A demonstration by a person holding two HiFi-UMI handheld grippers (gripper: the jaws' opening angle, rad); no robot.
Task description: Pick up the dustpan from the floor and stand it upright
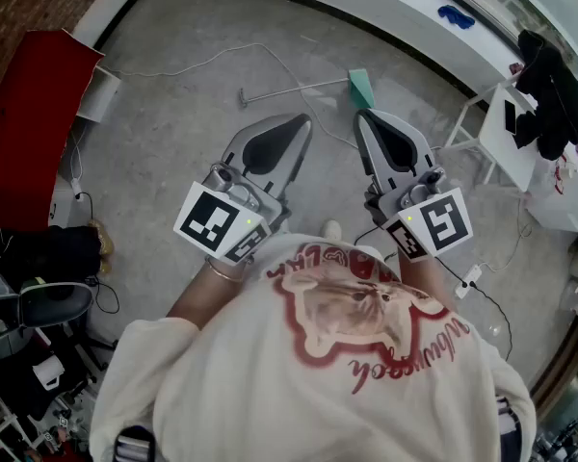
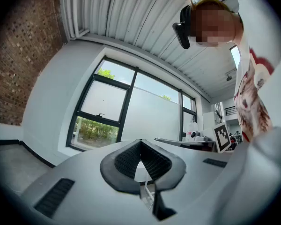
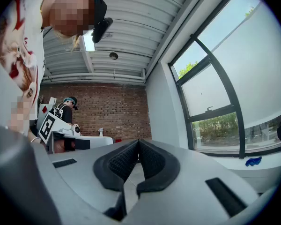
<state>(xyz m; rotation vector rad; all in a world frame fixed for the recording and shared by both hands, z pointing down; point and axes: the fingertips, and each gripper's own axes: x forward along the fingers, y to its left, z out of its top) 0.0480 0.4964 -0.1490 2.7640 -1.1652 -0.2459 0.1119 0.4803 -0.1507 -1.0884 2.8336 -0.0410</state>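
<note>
Closest up, the person's white shirt (image 1: 366, 354) with its red print is filling the bottom of the head view, and two forearms are reaching out from it side by side. The left gripper (image 1: 303, 120) is pointing forward, roughly level, with its jaws pressing together on nothing. The right gripper (image 1: 361, 115) is doing the same, clamped tight and empty. Both gripper views are showing dark pads meeting at the tips. One dustpan (image 1: 360, 88) is lying flat on the grey floor (image 1: 173, 142) ahead of both. Its teal pan is sitting just past the right gripper's tip, not touching it, and its long handle (image 1: 289, 89) is running leftward in front of the left gripper. Counting up: one dustpan, two grippers, and two marker cubes, one (image 1: 220, 221) on the left and another (image 1: 433, 221) on the right.
</note>
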